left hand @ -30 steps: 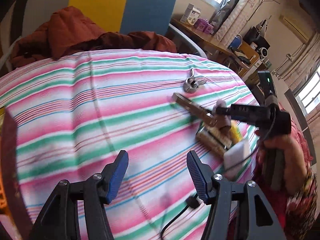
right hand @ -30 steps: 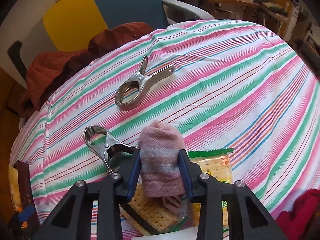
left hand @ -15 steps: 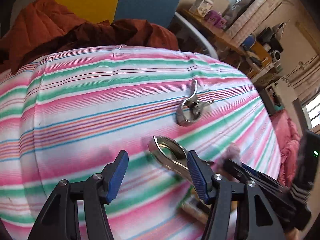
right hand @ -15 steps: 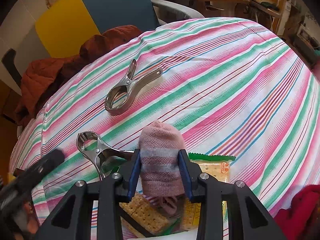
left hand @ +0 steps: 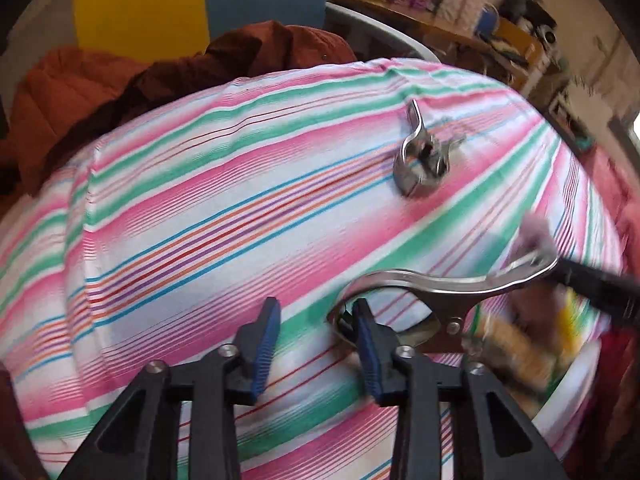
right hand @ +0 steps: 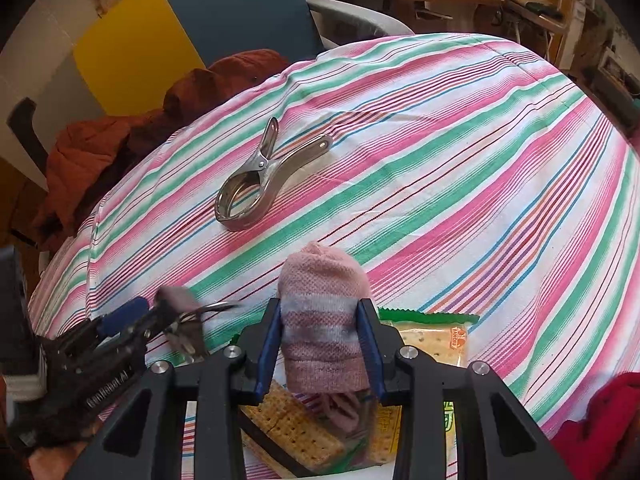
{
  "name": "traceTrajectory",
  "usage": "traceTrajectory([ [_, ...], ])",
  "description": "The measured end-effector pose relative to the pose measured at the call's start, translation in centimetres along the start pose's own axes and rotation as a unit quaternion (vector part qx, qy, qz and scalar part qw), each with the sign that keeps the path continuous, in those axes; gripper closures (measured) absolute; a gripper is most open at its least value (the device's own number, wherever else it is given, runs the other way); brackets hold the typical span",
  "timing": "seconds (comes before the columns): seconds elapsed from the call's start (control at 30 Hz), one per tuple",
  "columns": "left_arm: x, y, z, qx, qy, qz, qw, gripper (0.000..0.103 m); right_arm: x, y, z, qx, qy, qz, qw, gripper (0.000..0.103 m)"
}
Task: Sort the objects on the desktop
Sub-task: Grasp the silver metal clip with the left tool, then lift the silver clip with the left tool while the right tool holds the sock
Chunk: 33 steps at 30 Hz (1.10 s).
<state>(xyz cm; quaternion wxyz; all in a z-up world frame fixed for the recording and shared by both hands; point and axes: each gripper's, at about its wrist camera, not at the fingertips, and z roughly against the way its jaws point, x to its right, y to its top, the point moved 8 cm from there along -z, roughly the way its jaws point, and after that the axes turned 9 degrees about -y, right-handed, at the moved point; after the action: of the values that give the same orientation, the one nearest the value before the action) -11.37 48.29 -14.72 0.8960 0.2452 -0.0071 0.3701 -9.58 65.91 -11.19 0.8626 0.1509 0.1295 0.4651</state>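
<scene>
My right gripper (right hand: 320,340) is shut on a rolled pink sock (right hand: 324,312) and holds it just above packets of crackers (right hand: 432,344). A steel spring clamp (left hand: 440,292) lies near these packets. My left gripper (left hand: 316,344) is down at this clamp with its jaws closing. Its right finger (left hand: 368,344) sits in the clamp's ring end, and the ring's edge lies between the pads without being squeezed. In the right wrist view the left gripper (right hand: 160,314) is a blur at the lower left. A second steel clamp (right hand: 260,184) lies further out on the striped cloth (right hand: 480,160).
The crackers lie in a white tray (left hand: 568,384) at the near edge. A rust-coloured jacket (right hand: 120,148) is heaped on a chair behind the table. A red cloth (right hand: 600,420) sits at the lower right. A cluttered desk stands in the background.
My left gripper has moved right and down to the near clamp, and its jaws have narrowed. The right gripper has kept still with the sock.
</scene>
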Motion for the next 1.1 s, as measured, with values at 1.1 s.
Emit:
traceTrajectory([
  [1.1,-5.2,-8.9,10.8,0.059,-0.039,0.079,0.9943,0.05,-2.6,-0.6,0.2,-0.008,0.052,0.042,0.998,0.065],
])
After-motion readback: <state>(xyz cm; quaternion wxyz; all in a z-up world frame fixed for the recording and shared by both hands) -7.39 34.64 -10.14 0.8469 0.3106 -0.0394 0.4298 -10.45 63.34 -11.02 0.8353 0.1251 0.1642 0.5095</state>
